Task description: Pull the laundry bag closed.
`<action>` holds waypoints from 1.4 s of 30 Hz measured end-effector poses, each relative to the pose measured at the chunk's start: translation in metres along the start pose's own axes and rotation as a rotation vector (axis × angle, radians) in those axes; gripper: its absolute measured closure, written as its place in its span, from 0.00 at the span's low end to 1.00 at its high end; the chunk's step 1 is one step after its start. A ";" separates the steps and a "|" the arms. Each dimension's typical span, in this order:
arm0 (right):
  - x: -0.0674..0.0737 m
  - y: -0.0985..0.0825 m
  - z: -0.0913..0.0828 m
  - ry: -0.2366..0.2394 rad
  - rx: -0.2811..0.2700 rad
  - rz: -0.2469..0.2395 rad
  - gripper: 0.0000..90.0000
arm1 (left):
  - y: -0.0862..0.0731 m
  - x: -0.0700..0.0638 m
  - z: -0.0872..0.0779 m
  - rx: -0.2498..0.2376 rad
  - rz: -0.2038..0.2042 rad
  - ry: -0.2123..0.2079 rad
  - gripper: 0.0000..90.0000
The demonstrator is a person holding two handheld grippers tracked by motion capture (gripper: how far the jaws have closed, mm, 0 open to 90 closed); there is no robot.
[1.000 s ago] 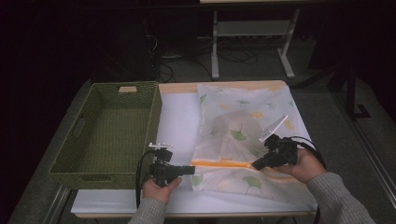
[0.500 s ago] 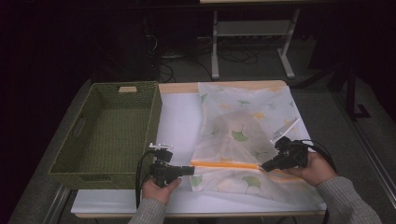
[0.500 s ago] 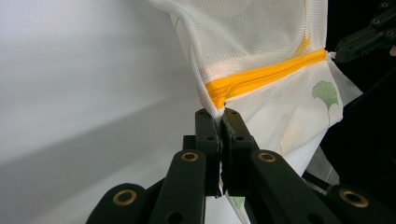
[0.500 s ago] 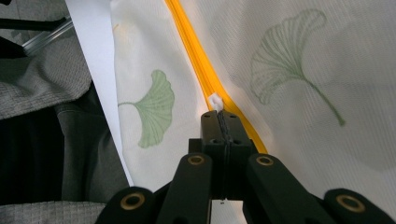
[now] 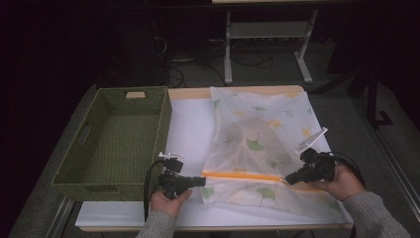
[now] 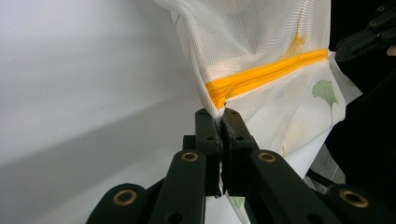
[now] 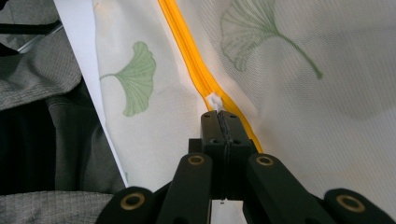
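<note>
Most of the zipper (image 5: pixel 243 176) looks drawn across — my right tool (image 5: pixel 291 179) is clamped on its white pull (image 7: pixel 215 100), my left tool (image 5: pixel 201 181) on the mesh bag (image 5: pixel 262 134) corner. Both reach level near the surface's front edge; the bag stretches toward the far edge.

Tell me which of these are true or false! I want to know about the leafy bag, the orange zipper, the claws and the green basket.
1. The left claw pinches the bag at one end of the orange zipper. True.
2. The right claw is wide open above the table. False: it is shut on the white zipper pull.
3. The green basket sits to the left of the bag. True.
4. The bag lies inside the basket. False: it lies on the white table beside it.
5. The bag has green leaf prints. True.
</note>
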State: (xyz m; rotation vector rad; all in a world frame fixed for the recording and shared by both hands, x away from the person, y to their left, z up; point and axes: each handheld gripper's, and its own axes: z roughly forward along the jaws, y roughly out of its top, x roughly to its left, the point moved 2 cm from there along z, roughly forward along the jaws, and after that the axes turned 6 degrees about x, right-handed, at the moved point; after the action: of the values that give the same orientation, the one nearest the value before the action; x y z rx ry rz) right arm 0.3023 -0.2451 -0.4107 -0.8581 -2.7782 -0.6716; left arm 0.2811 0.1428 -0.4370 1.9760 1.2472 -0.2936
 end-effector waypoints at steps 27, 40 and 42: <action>-0.012 -0.025 -0.007 -0.003 -0.039 0.034 1.00 | -0.001 -0.002 -0.001 0.000 0.000 -0.005 0.97; -0.015 -0.036 -0.013 -0.007 -0.050 0.049 1.00 | -0.002 -0.002 -0.001 0.008 -0.004 0.007 0.97; -0.016 -0.038 -0.014 -0.005 -0.054 0.053 1.00 | -0.001 -0.003 -0.001 0.010 0.001 0.008 0.97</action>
State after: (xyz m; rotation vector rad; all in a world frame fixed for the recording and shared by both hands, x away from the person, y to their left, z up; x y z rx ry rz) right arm 0.2941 -0.2871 -0.4170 -0.9416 -2.7425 -0.7391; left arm 0.2785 0.1418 -0.4354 1.9877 1.2518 -0.2924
